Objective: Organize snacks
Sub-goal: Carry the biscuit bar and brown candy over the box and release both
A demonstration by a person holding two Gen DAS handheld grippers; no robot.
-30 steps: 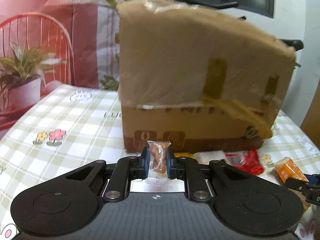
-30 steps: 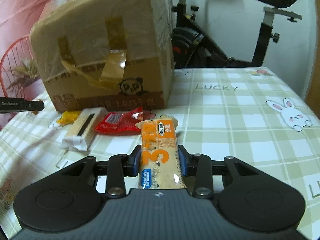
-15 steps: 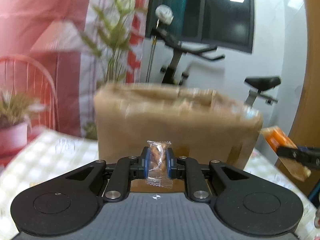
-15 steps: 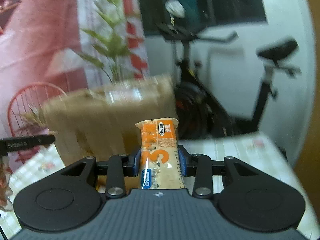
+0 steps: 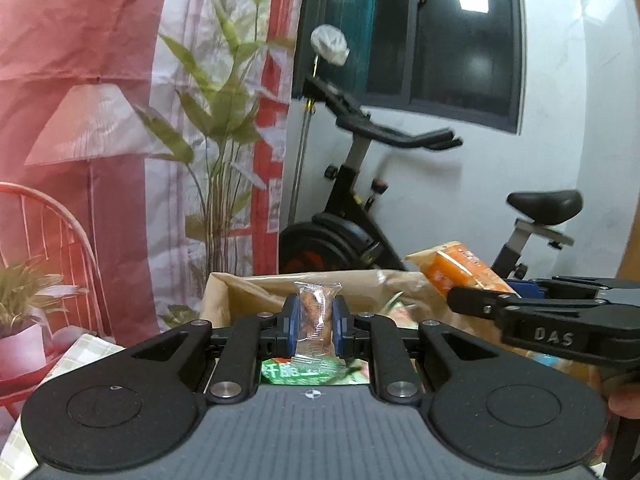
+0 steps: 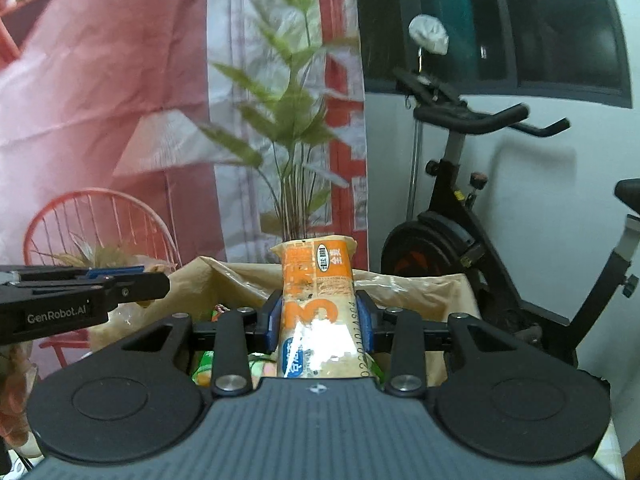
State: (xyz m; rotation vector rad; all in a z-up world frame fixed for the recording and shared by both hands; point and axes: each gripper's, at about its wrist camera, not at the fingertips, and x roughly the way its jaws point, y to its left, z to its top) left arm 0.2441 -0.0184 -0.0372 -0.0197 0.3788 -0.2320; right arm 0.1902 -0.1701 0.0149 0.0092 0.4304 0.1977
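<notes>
Clear sachet [image 5: 316,322] upright; orange packet [image 6: 318,304] upright.

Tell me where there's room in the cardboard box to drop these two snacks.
The cardboard box is open on top. Its middle already holds green packets. Free room seems to be along the right wall; the rest is hidden by the grippers.

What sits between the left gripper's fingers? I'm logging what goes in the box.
A small clear-wrapped snack, pinched upright in the left gripper, in the left wrist view.

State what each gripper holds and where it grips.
Left gripper pinches a small clear-wrapped snack at mid-length. Right gripper clamps the orange snack pack across its middle.
</notes>
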